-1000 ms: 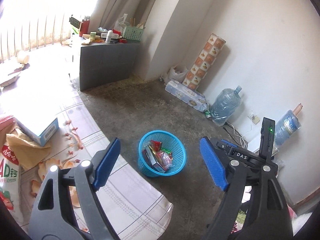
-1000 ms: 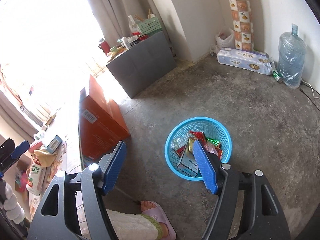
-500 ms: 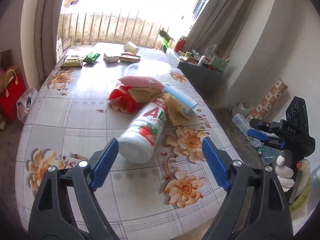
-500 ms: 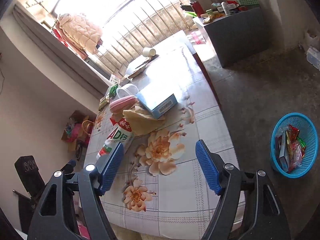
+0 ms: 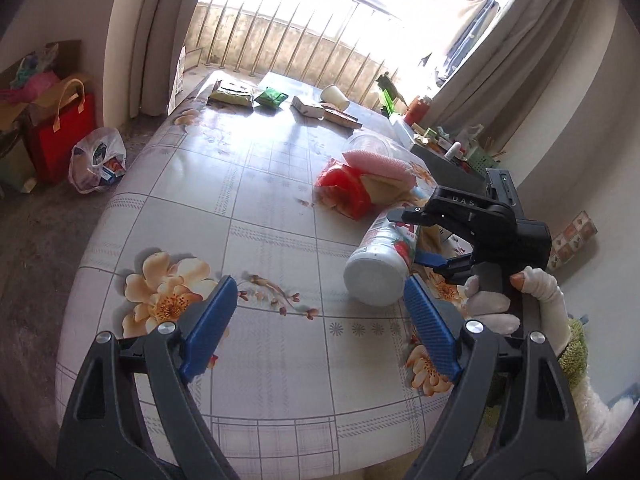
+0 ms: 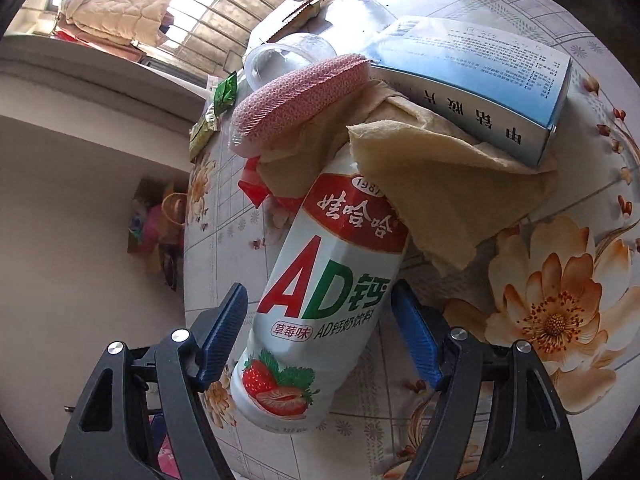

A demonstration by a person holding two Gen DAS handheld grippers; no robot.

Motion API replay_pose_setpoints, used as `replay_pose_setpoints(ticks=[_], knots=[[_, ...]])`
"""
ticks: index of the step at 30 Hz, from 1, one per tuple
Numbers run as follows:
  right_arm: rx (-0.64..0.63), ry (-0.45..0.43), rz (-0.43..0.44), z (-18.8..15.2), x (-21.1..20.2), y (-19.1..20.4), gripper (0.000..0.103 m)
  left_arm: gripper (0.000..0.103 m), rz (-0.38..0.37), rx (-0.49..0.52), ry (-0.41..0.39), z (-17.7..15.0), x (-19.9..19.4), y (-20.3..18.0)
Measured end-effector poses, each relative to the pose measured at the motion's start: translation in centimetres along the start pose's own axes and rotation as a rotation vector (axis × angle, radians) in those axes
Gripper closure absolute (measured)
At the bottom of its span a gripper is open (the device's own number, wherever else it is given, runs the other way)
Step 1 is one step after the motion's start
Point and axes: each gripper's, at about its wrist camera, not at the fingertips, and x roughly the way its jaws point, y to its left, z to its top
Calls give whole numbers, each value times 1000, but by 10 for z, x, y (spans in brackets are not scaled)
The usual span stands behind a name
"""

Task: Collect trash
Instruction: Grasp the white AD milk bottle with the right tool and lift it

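Right gripper [image 6: 320, 332] is straddling the white AD milk bottle [image 6: 320, 300] with its blue pads standing apart, not pressing it. Left gripper [image 5: 316, 332] is hanging wide apart over the flowered tablecloth [image 5: 260, 240], lower centre of its view. Brown paper [image 6: 440, 200], a pink sponge [image 6: 296, 96] and a blue box [image 6: 480, 80] are lying against the bottle's far end. Barred window [image 5: 304, 40] is glowing at top; red bag [image 5: 64, 132] is sitting on the floor at left.

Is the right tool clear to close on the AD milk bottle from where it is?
Probably yes: the right tool is open with the bottle lying between its pads, nothing blocking. The brown paper only drapes over the neck end.
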Motion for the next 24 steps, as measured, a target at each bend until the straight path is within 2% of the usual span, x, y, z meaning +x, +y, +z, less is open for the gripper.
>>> replay_pose_setpoints(ticks=[4, 7, 11, 14, 17, 20, 24], knots=[[-17, 31, 36, -4, -2, -7, 34, 22, 1, -22, 8, -2, 1, 13], [-59, 94, 52, -14, -7, -12, 35, 22, -1, -41, 12, 1, 5, 19], [-186, 226, 37, -39, -20, -17, 35, 22, -6, -43, 9, 3, 9, 22], [-319, 278, -27, -61, -38, -17, 35, 22, -10, -44, 26, 3, 17, 21], [-436, 267, -116, -79, -58, -17, 35, 22, -18, -34, 47, 2, 25, 16], [-483, 221, -200, -85, -72, -20, 35, 22, -28, -15, 65, 0, 33, 7], [-437, 177, -164, -77, -77, -29, 35, 22, -34, 9, 83, -2, 40, -7]])
